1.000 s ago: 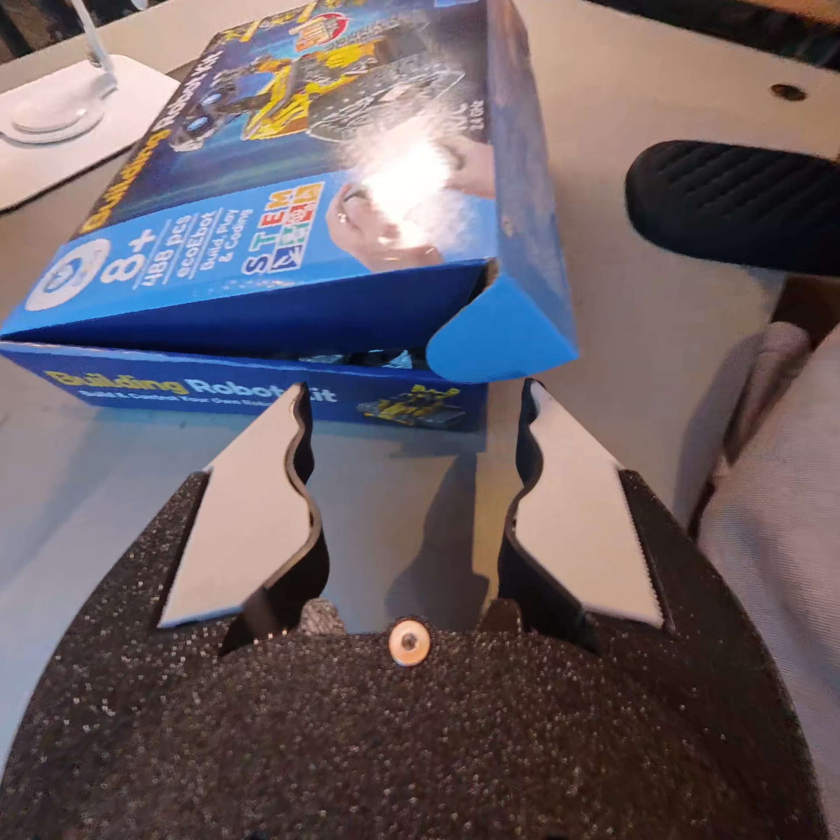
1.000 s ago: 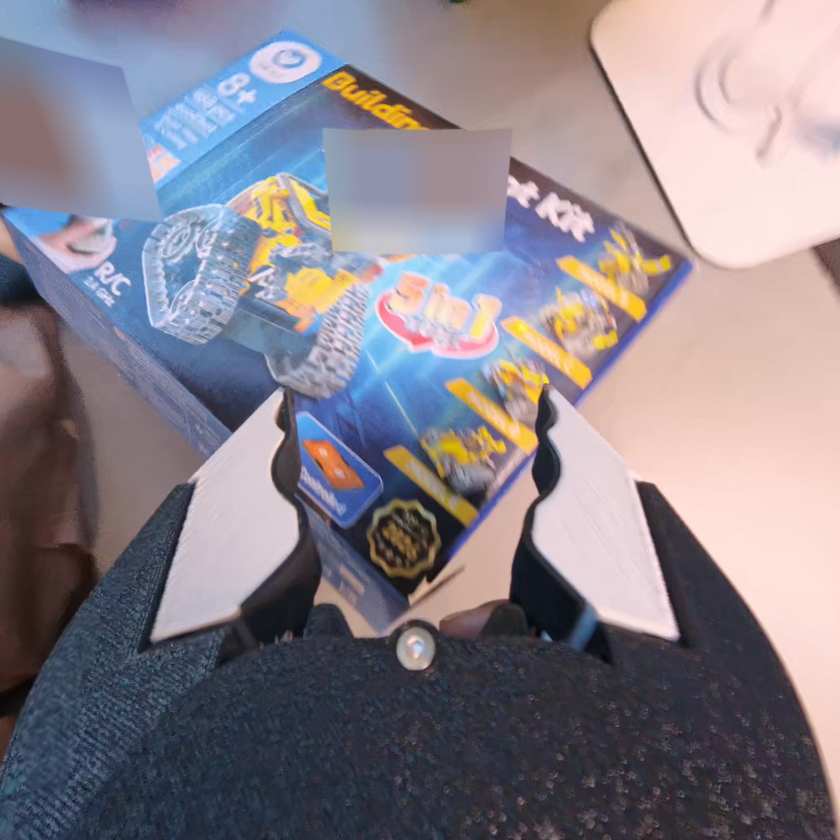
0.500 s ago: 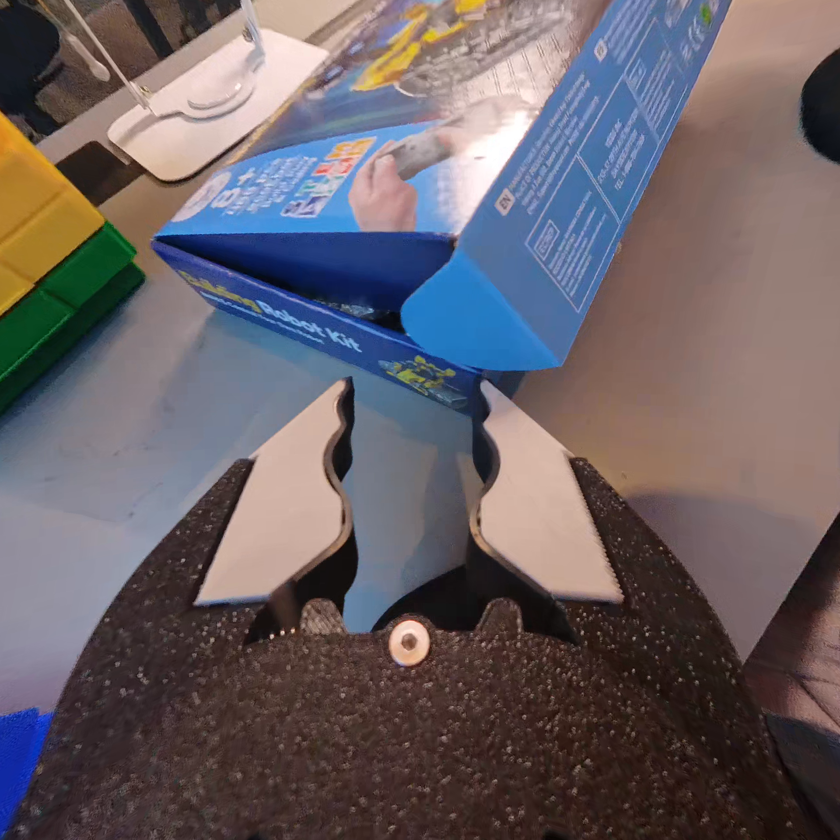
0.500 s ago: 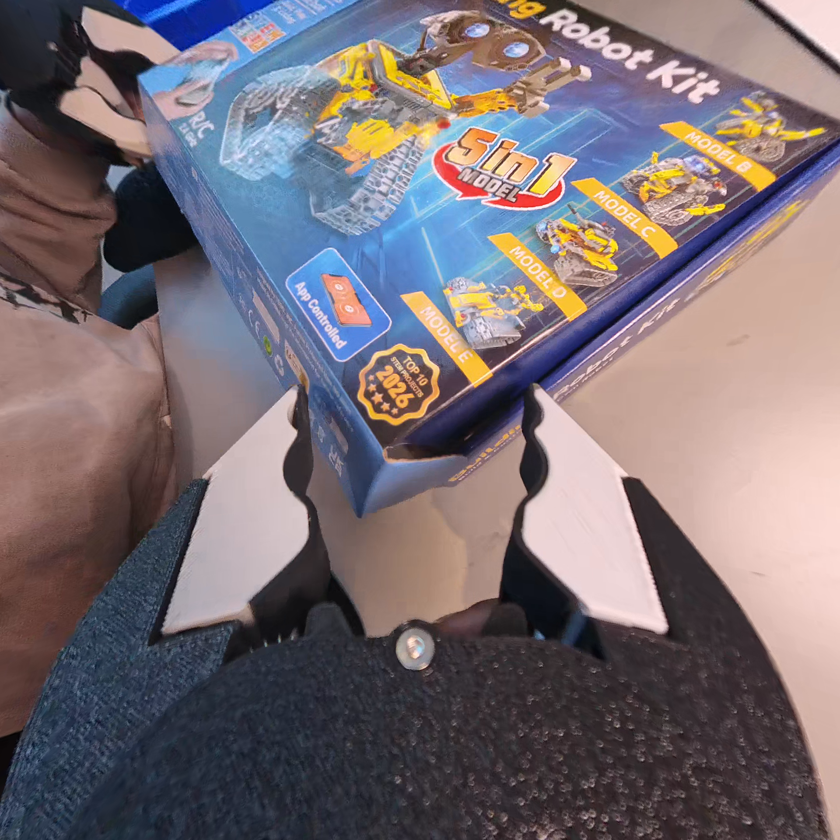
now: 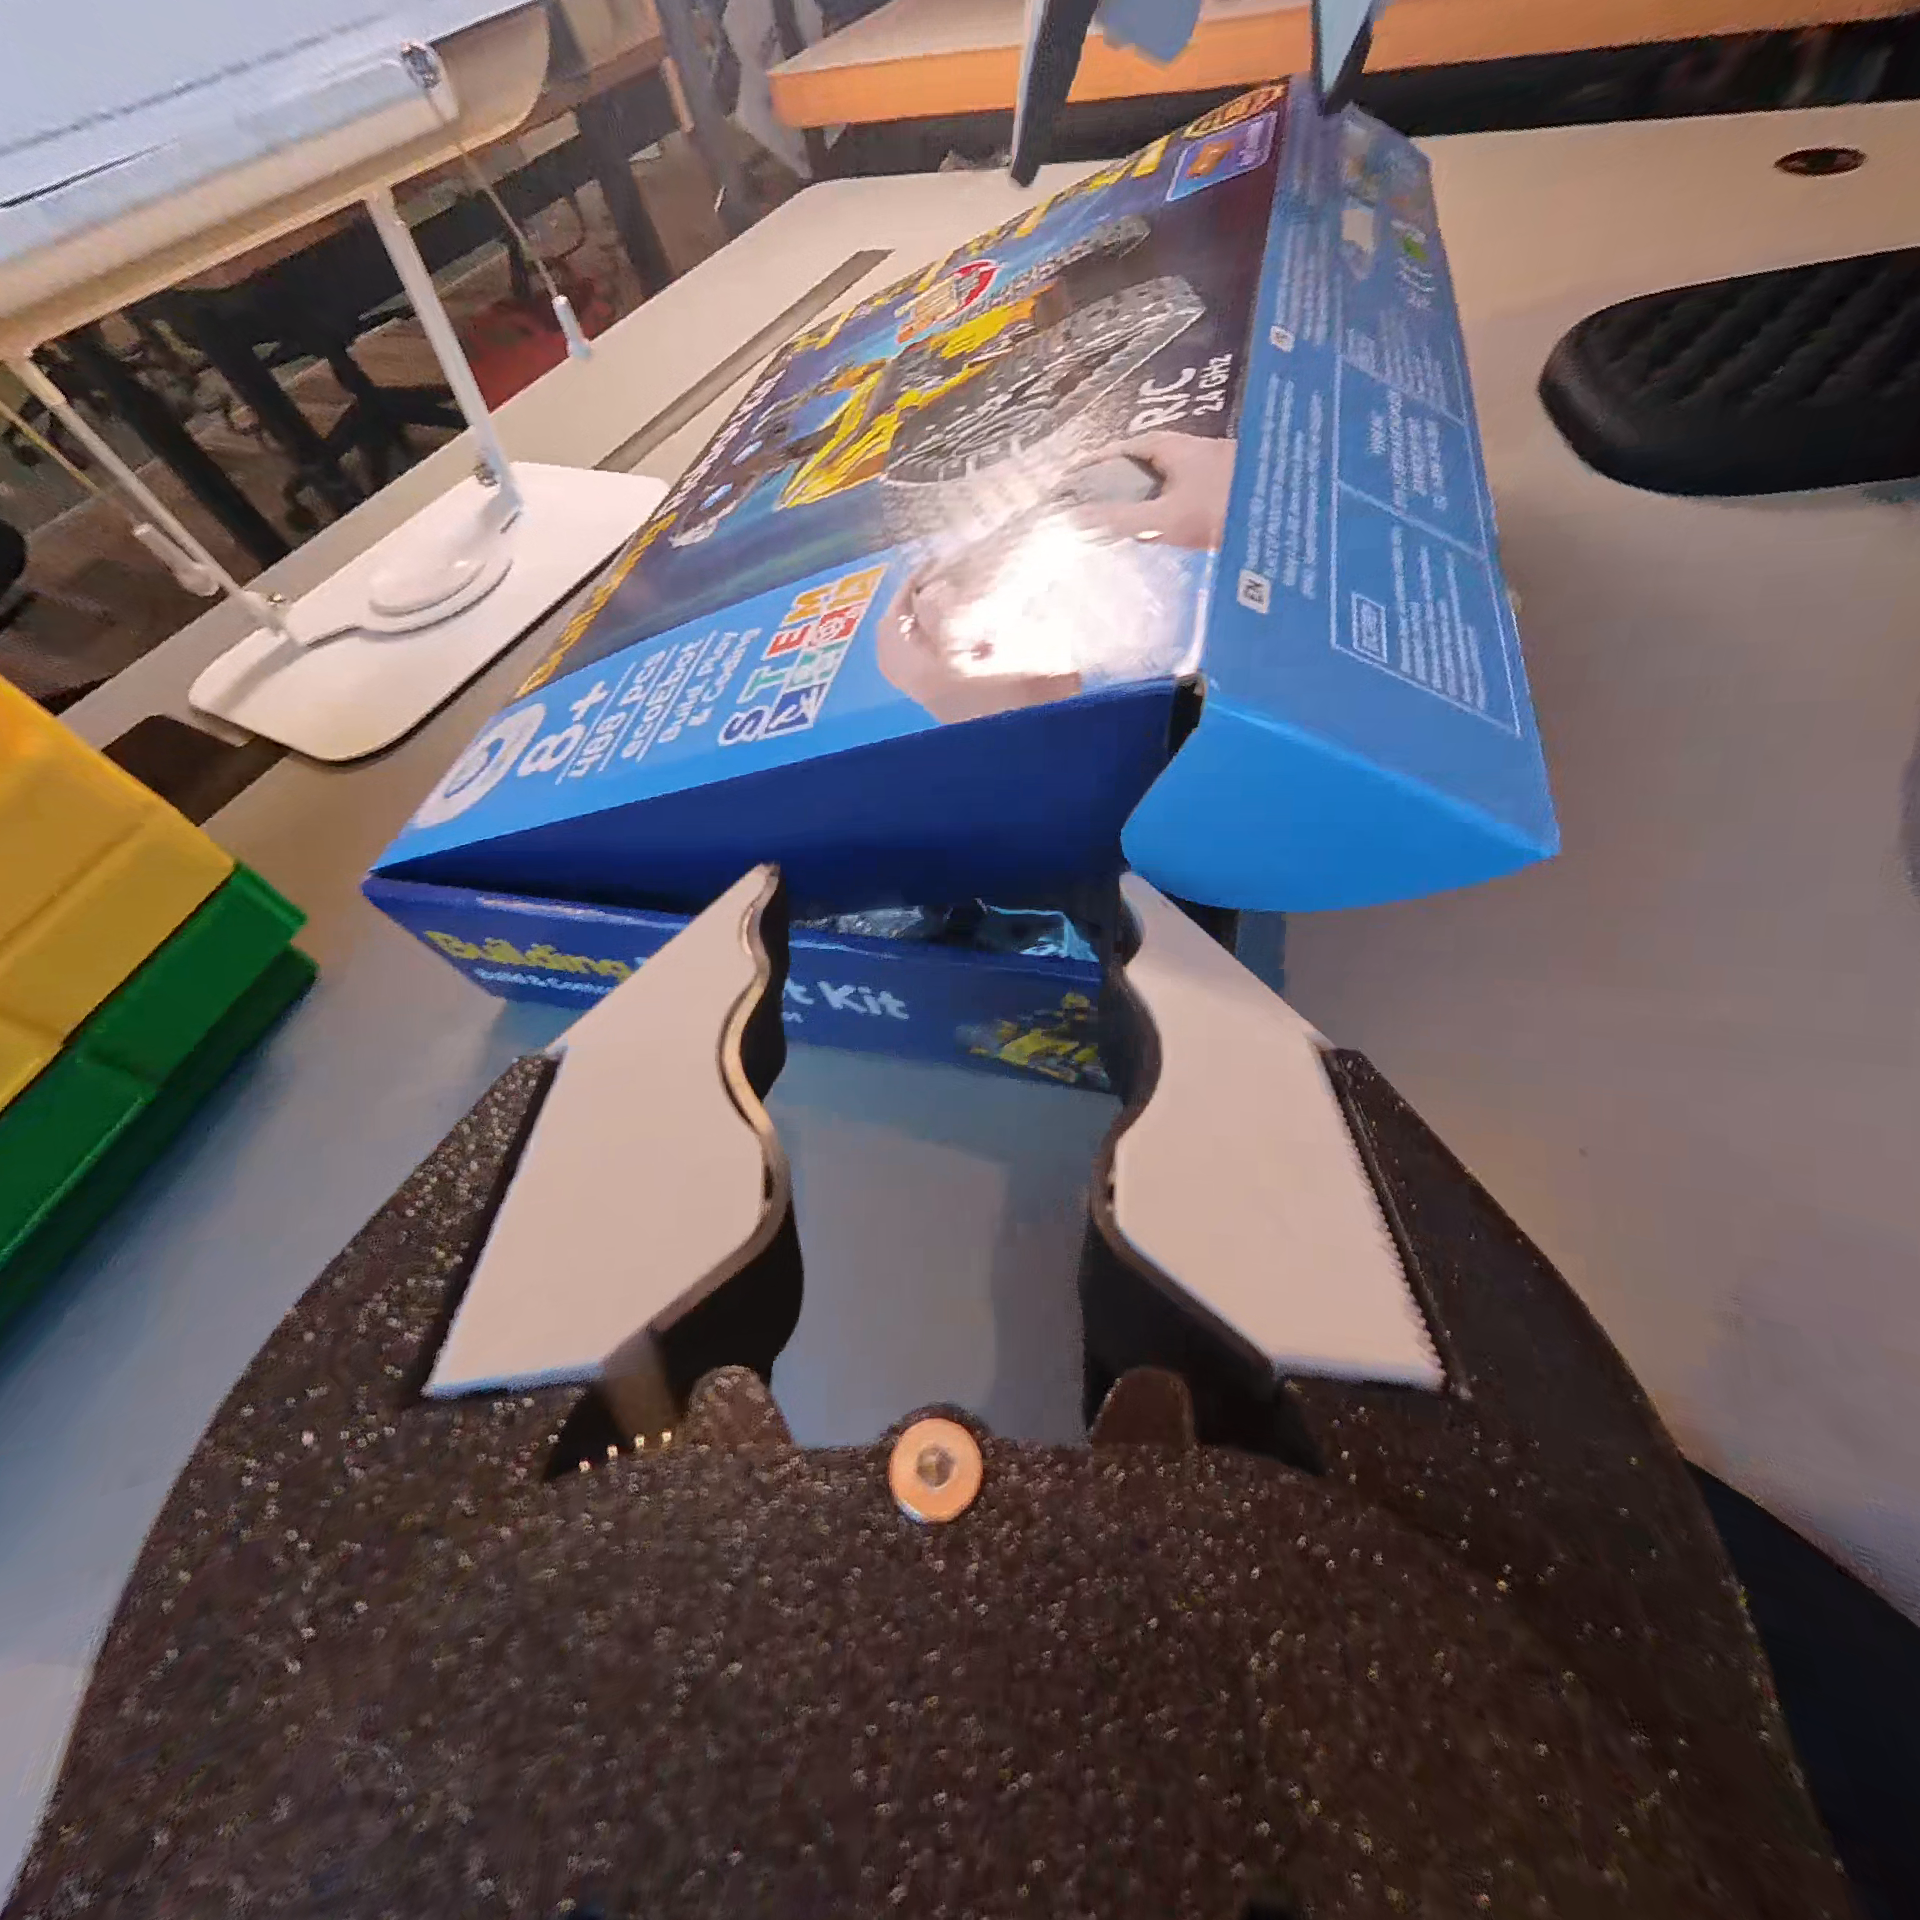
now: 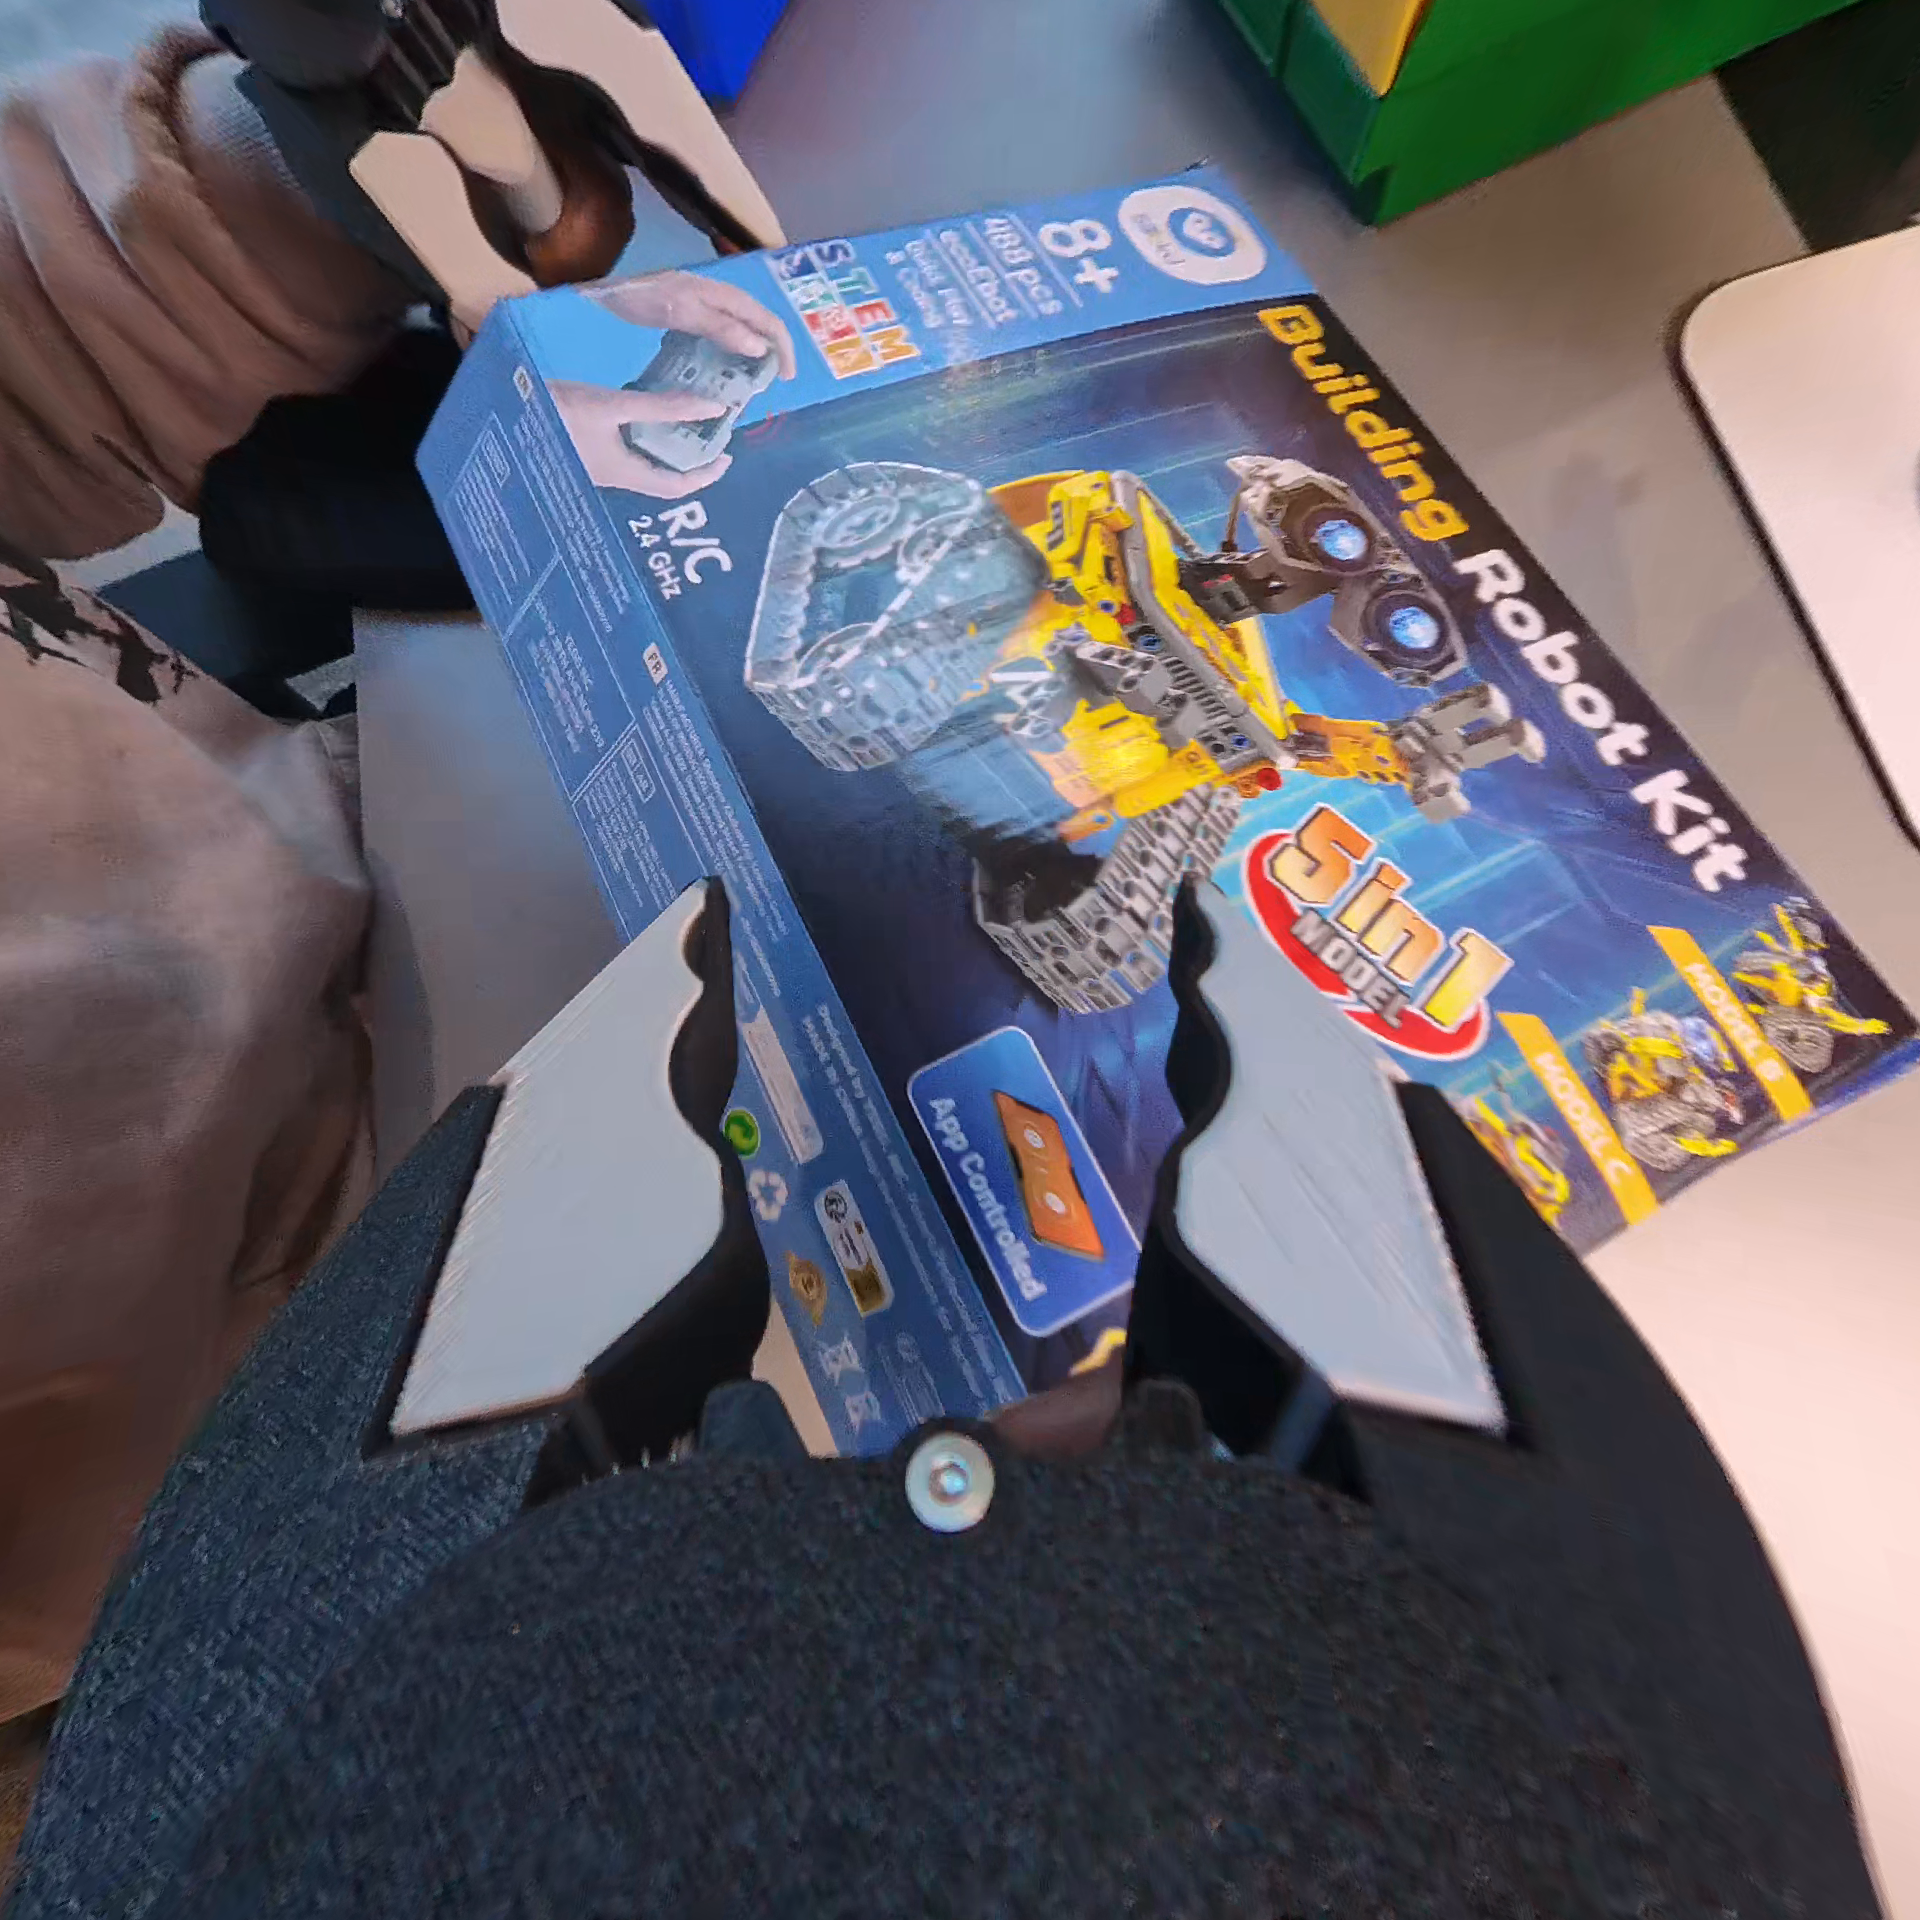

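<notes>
A blue toy-kit box (image 5: 935,540) lies on the pale table (image 5: 1683,987). Its lid (image 6: 1143,644) sits askew, raised along the right side, and shiny bags show in the gap (image 5: 935,920). My left gripper (image 5: 948,891) is open and empty, its fingertips right at the box's near end below the lid's rim. My right gripper (image 6: 951,899) is open, its jaws straddling the lid's long side edge near the far corner without pressing on it. It also shows at the top of the left wrist view (image 5: 1184,73). One of the left gripper's fingers (image 6: 665,135) shows beyond the box.
Stacked yellow and green bins (image 5: 114,935) stand left of the box, also in the right wrist view (image 6: 1507,94). A white lamp base (image 5: 416,592) sits behind it. A black padded armrest (image 5: 1745,384) lies right. A person's sleeve (image 6: 156,935) is at the table edge. The grippers' ends are close to 20 centimeters from one another.
My left gripper has opened wider and come up to the box's near end. My right gripper has slid along the lid, so its side edge now runs between the jaws.
</notes>
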`<control>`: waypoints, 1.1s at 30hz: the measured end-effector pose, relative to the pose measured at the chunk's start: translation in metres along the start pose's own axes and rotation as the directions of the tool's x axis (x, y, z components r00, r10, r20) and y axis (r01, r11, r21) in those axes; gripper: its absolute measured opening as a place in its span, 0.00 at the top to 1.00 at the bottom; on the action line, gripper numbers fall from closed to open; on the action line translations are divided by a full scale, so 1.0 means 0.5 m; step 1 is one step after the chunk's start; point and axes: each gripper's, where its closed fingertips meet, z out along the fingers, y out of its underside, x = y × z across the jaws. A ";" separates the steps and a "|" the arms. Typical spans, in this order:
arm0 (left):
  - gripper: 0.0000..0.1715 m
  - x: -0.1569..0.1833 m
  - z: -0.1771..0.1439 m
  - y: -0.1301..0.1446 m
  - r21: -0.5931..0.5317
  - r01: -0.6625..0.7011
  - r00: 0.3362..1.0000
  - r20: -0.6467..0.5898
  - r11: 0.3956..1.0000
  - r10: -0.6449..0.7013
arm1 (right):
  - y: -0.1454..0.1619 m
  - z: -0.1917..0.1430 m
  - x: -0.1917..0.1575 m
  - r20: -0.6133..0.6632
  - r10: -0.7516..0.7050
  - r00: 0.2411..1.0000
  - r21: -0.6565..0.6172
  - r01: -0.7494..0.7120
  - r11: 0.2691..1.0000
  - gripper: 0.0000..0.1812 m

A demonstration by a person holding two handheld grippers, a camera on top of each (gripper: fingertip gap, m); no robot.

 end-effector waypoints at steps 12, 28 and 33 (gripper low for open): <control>0.54 0.058 0.009 -0.020 0.005 -0.061 0.996 0.068 0.998 0.060 | 0.068 0.114 -0.072 -0.163 -0.641 0.750 -0.398 0.544 0.738 0.25; 0.75 0.044 0.000 -0.101 0.141 -0.002 0.839 0.539 0.990 -0.075 | -0.044 0.060 -0.099 -0.221 -0.602 0.767 -0.136 0.587 0.798 0.57; 0.87 0.058 -0.009 -0.068 -0.069 -0.155 0.767 0.620 0.986 0.164 | -0.021 0.069 -0.106 -0.193 -0.590 0.784 -0.129 0.576 0.807 0.55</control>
